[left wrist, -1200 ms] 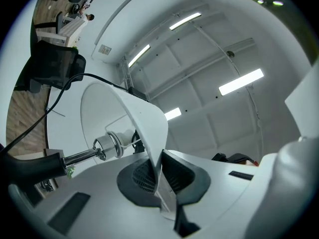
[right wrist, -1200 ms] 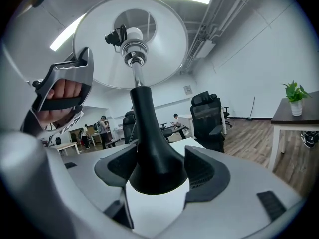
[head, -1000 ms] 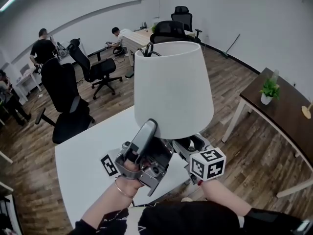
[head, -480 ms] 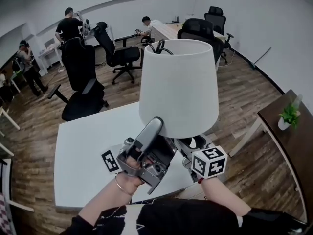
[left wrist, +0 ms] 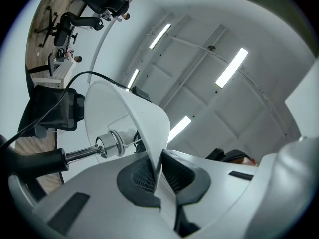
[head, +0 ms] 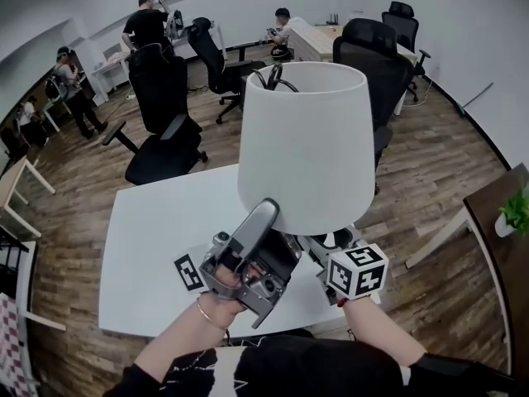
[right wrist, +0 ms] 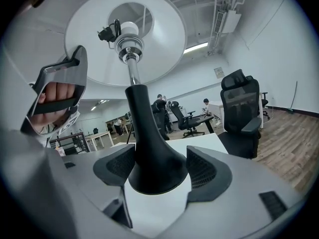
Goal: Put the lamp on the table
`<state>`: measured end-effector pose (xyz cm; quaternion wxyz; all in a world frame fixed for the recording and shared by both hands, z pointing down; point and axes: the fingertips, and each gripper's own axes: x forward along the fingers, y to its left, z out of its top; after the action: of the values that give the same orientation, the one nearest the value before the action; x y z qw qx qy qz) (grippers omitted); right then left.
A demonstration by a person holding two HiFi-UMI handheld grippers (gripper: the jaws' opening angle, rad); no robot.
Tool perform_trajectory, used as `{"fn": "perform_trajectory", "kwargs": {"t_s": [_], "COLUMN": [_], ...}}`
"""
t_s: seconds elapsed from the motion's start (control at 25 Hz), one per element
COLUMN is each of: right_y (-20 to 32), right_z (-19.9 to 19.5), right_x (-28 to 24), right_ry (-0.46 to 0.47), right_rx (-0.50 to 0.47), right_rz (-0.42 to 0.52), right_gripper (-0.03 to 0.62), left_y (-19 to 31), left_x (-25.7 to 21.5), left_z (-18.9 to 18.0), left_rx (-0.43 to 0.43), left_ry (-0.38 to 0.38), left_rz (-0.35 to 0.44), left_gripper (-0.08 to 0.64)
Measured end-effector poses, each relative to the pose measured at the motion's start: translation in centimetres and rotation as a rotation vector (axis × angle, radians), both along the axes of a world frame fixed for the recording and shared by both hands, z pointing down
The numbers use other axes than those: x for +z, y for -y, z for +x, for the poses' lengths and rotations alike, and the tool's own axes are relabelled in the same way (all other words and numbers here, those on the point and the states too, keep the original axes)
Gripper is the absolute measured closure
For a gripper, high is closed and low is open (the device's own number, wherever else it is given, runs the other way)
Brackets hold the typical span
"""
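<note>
Nearest chair: black office chair [head: 165, 126] on the wood floor [head: 438, 155].
Right chair: high-backed black chair [head: 376, 52].
People: standing person [head: 147, 30] at the back wall; seated person [head: 285, 27] by a pale desk [head: 318, 41].
Right edge: potted plant [head: 514, 213] on a dark tabletop [head: 500, 263].

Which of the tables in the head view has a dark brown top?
The table at the right edge, bearing a potted plant; the central table is white.
</note>
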<state>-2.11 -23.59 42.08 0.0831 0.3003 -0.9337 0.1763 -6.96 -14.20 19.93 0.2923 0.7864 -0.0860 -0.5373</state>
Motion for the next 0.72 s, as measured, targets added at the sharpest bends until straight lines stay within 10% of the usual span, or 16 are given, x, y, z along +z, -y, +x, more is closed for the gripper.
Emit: {"fn": "perform_trajectory", "kwargs": {"t_s": [0.72], "right_y": [10.4], "right_z": [-2.0], "right_x": [5.9], "right_ry": [-0.083], "right_rx": [0.046], "right_rz": [-0.089], "right_gripper": [0.256], "left_y": [12.6], "left_x": [5.6], "left_z": [-2.9], "left_rx": [0.094], "left_ry": [-0.021], "left_rz": [-0.108], "left_gripper": [0.546]}}
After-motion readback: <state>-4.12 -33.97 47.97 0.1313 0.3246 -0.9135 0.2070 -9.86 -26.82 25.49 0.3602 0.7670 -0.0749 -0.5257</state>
